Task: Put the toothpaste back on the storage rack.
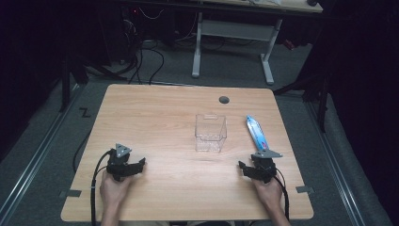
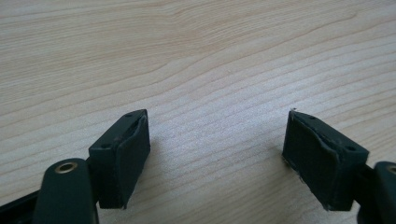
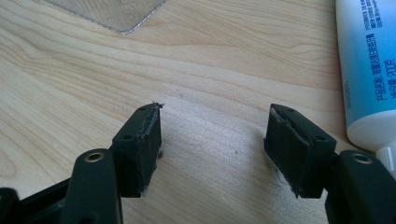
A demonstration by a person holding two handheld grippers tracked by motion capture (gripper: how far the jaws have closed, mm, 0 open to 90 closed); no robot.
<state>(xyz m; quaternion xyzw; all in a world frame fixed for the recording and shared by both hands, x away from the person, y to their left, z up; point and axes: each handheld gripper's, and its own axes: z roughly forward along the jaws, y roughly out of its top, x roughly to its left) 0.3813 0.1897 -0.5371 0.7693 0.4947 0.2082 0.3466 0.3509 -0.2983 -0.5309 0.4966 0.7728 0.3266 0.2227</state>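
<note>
1. Tube (image 1: 256,132) lies flat on the counter (image 1: 164,113) at its right side, cap end toward the person, just ahead of the right gripper (image 1: 256,169); in the right gripper view the white and blue tube (image 3: 369,60) runs along the right edge, its cap end near the right finger.
2. Right fingers (image 3: 144,144) stand wide apart with only bare wood between them, gripping nothing.
3. Left fingers (image 2: 123,158) are likewise spread wide over bare wood, holding nothing.
4. Left gripper (image 1: 124,165) rests low over the near left part of the counter, held by the left hand (image 1: 114,190), a black cable trailing back from it.
5. Right gripper sits at the near right, held by the right hand (image 1: 268,190), a grey plate on top.
6. Box (image 1: 211,133), clear plastic and open at the top, stands upright near the middle of the counter, apart from the tube on its right; a corner of it (image 3: 112,14) shows at the top of the right gripper view.
7. Hole (image 1: 224,100), dark and round, sits in the counter beyond the box.
8. Past the far edge, a white-legged desk (image 1: 235,28) stands on a grey floor.
</note>
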